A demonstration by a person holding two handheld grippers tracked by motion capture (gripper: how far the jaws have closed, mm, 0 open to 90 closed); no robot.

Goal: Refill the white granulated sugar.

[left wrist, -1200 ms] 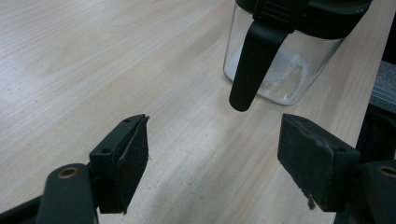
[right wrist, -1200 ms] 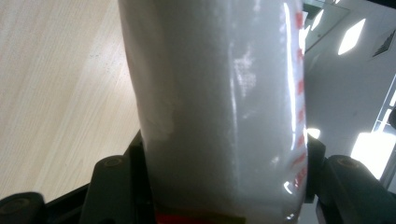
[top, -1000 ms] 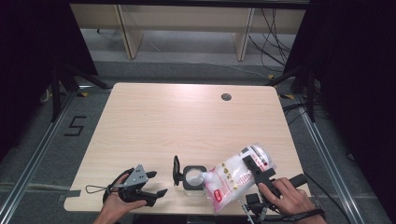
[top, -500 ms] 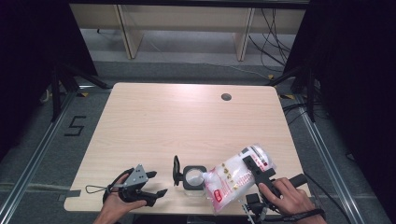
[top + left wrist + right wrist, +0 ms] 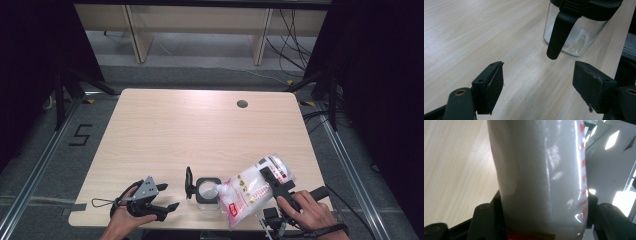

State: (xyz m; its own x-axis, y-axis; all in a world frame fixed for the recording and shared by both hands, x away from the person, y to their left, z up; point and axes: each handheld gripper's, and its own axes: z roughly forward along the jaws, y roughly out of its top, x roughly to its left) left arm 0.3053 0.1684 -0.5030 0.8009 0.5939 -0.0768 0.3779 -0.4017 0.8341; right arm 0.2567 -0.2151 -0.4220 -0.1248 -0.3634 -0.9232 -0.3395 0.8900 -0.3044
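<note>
At the bench's (image 5: 150, 130) near edge in the high view, one glass jar (image 5: 206, 190) sits beside one tilted bag (image 5: 252, 187) with unreadable red print, clamped in the right gripper (image 5: 274, 181); a floor mark reads "5" (image 5: 80, 135). In the left gripper view, the left gripper (image 5: 537, 85) has its jaws wide and empty before the jar (image 5: 579, 37). In the right gripper view, the jaws squeeze the white-filled bag (image 5: 541, 177).

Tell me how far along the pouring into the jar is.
Done: the jar stands with its lid open, and the left gripper view shows a little white powder on its bottom. In hand: the right tool clamps the plastic bag of white powder, tilted with its lower end at the jar's mouth. The left tool rests open beside the jar, holding nothing. Left: most of the powder is in the bag, and the lid needs closing.
</note>
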